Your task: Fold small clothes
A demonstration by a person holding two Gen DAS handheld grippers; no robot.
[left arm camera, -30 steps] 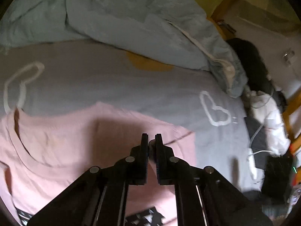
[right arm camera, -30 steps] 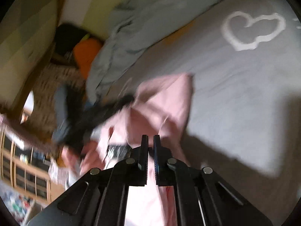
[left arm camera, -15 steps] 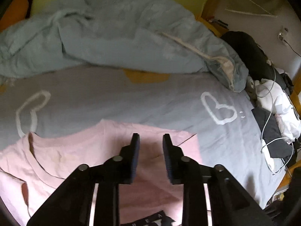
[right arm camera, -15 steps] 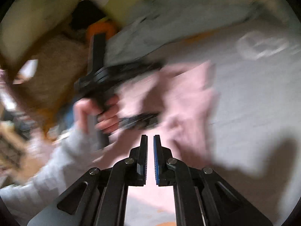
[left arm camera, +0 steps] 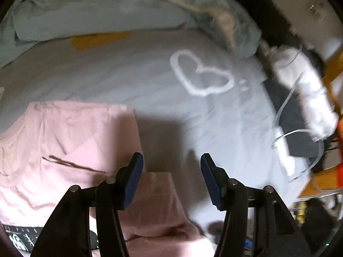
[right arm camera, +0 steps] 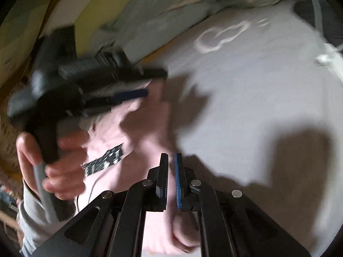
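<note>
Left wrist view: the left gripper [left arm camera: 171, 177] is hovering with its jaws opening and nothing between them; below it the soft pink cotton T-shirt [left arm camera: 70, 150] is lying on the grey bedsheet with white heart outlines [left arm camera: 150, 81], one side already folded inward; a crumpled pale blue duvet [left arm camera: 96, 8] is bunching along the far edge of the bed.

Right wrist view: the right gripper [right arm camera: 171, 176] is staying closed; whether cloth is pinched between its pads I cannot tell; the shirt [right arm camera: 148, 150] is lying just ahead and beneath it; a person's hand [right arm camera: 53, 162] is holding the left gripper [right arm camera: 148, 84] over the shirt's far part.

Handling: the shirt is looking light, limp and easily rumpled; it is likely sagging wherever unsupported.

Where to hold: probably pinching a hem or folded edge at two corners.
</note>
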